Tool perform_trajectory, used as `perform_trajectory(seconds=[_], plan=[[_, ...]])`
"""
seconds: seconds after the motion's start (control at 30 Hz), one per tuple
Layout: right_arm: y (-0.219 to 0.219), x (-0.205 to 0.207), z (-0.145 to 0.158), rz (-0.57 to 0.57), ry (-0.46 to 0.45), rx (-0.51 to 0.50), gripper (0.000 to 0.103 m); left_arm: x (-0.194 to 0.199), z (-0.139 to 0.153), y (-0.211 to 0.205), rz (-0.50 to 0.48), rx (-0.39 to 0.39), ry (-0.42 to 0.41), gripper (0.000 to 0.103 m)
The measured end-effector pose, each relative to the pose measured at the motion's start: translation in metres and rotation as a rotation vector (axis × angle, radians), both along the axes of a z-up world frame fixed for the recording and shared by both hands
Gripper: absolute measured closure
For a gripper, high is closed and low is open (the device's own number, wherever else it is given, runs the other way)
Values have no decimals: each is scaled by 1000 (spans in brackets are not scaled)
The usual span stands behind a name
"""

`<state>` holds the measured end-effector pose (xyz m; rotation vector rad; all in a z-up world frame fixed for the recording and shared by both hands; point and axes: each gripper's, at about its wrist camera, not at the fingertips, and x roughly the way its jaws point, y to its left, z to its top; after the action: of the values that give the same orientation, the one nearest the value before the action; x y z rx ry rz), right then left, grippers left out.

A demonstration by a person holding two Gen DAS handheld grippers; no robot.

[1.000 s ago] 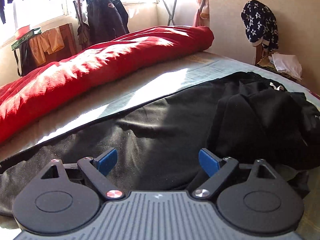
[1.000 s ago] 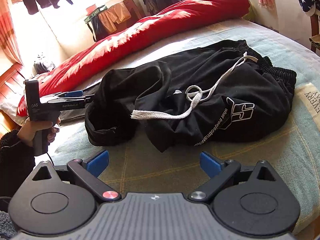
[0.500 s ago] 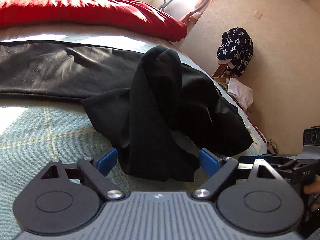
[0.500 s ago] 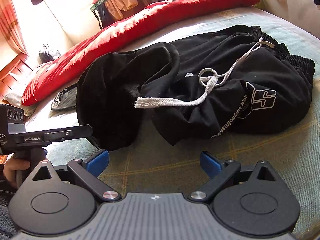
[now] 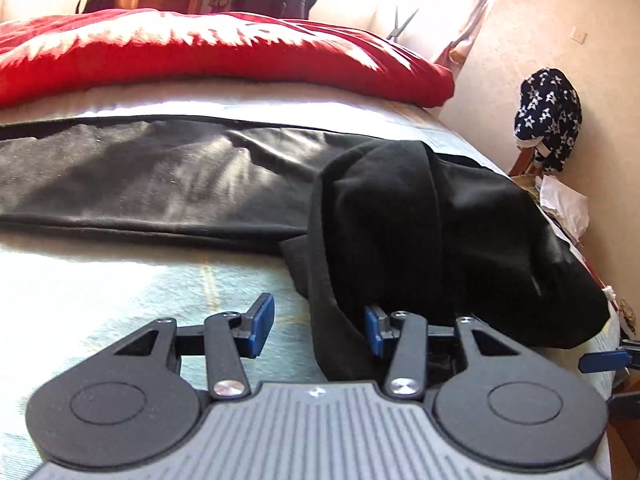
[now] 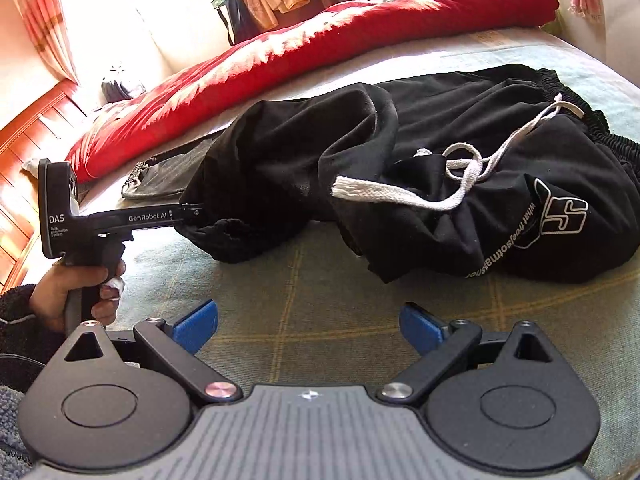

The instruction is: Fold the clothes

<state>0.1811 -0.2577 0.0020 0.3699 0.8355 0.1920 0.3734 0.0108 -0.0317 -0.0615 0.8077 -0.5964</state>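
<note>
Trousers (image 6: 460,168): black pair lying crumpled on the bed (image 6: 320,312), waistband and white drawstring (image 6: 404,196) toward the right, one leg bunched up toward the left, the other leg stretching flat toward the red quilt (image 5: 208,56).
Left gripper (image 5: 316,330): jaws closing at this moment, with a fold of the bunched leg hanging between the pads; the right-hand pad is sitting against the cloth, the left-hand pad is standing clear of it, so the pinch is not yet made.
Right gripper (image 6: 308,326): jaws standing wide, nothing between them, hovering over bare blanket just short of the trousers.
Change: a second ago the left jaws were wide and looking out over the flat leg; now they are narrowing with the hem fold inside them, and the tool is lying low beside the heap, as the right view is showing.
Meaning: judging from this, the first grasp is beginning; spreading the leg is likely coming next, folding not started.
Risk: a thin catch on only one layer may be slipping free when pulled.
</note>
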Motion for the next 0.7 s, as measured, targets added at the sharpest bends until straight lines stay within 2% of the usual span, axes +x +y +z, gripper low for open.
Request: perform_trajectory(seconds=[0.23, 0.3, 0.37, 0.43, 0.53, 0.6, 0.63, 0.7], plan=[[7, 1, 4, 22, -5, -10, 4, 42, 17, 42, 140, 139, -100, 57], [8, 0, 5, 22, -6, -12, 4, 55, 20, 51, 181, 165, -123, 54], [9, 0, 5, 24, -4, -12, 4, 68, 21, 57, 213, 192, -96, 54], [10, 0, 5, 27, -2, -13, 4, 67, 21, 62, 208, 153, -78, 54], [11, 1, 4, 31, 0, -6, 4, 51, 20, 66, 188, 110, -68, 44], [12, 4, 3, 33, 4, -5, 4, 38, 21, 72, 203, 77, -48, 42], [12, 5, 2, 35, 6, -4, 4, 28, 23, 76, 213, 49, -41, 42], [13, 8, 0, 44, 10, 4, 4, 11, 22, 81, 215, -7, -29, 34]])
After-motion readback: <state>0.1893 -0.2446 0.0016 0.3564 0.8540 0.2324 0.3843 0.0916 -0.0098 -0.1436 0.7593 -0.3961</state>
